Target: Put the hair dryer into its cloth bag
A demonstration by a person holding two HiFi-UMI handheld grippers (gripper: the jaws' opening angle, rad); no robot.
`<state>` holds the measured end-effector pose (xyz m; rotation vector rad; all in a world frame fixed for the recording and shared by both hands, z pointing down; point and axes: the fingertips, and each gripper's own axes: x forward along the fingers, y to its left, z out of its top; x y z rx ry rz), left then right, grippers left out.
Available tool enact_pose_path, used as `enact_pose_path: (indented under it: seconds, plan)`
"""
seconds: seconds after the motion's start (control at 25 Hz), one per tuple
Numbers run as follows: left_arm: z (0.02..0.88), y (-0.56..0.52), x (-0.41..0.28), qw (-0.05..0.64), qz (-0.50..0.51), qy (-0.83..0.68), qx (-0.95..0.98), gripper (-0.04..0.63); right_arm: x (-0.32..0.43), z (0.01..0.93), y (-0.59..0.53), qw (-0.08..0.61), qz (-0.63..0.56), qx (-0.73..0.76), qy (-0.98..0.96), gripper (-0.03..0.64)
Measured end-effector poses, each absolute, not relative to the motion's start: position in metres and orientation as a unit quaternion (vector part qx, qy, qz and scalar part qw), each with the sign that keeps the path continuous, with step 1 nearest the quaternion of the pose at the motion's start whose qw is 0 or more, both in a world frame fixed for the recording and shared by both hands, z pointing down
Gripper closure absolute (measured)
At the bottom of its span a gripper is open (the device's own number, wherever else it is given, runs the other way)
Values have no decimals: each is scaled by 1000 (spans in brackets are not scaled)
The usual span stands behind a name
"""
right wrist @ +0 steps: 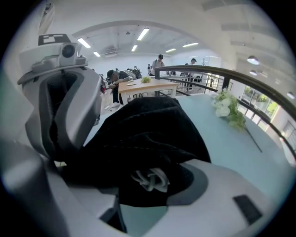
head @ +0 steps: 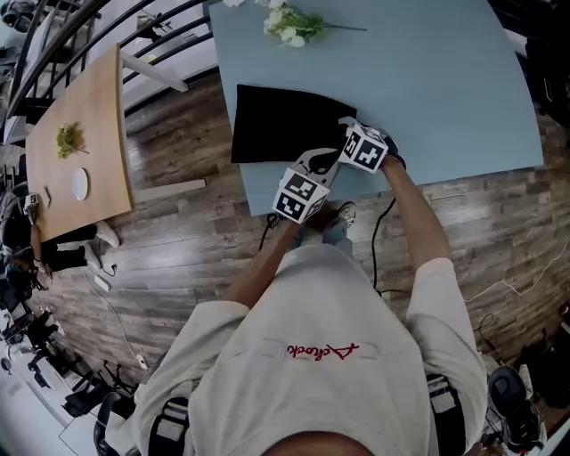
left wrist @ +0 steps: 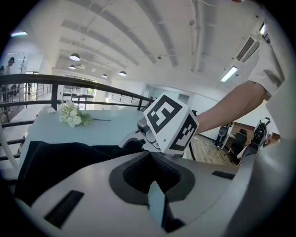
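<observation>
The left hand-held gripper [left wrist: 150, 155] is clenched, its jaws brought together on a fold of the black bag [head: 285, 125]. In its own view the dark weave sits pinched right at the tips, and the rest of the cloth spreads away to the left. The right hand-held gripper [right wrist: 148, 181] stands wide open. Bunched bag cloth and the white knot [right wrist: 151, 178] of the drawstring lie in the gap between its jaws, and the pads are not seen pressing on either. From that view the left hand-held gripper rises just beside it on the left, with the cloth heaped up between the two.

In the head view both hand-held grippers meet at the bag's near right corner, close to the near edge of the pale blue tabletop [head: 427, 80], with their marker cubes almost touching. The bag lies on the tabletop's near left part. Most of it is flat, and its left edge runs along the tabletop's left edge. Its long axis runs left to right across that view, and the drawstring end points right, toward the hand-held grippers, where the cloth is gathered and raised. White flowers [head: 292, 24] lie well apart at the far side.
</observation>
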<state>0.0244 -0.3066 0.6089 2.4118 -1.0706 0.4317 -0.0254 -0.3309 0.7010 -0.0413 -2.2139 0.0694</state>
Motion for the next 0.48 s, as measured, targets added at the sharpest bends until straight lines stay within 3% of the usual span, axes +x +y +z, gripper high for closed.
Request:
enact_pose_path:
  seconds: [0.28, 0.48]
  plan:
    - [605, -300, 34, 224, 152, -358, 894, 567, -11, 685, -344, 415, 29, 28, -909, 318]
    - [593, -299, 54, 197, 139, -341, 908, 433, 32, 670, -362, 398, 34, 89, -912, 310]
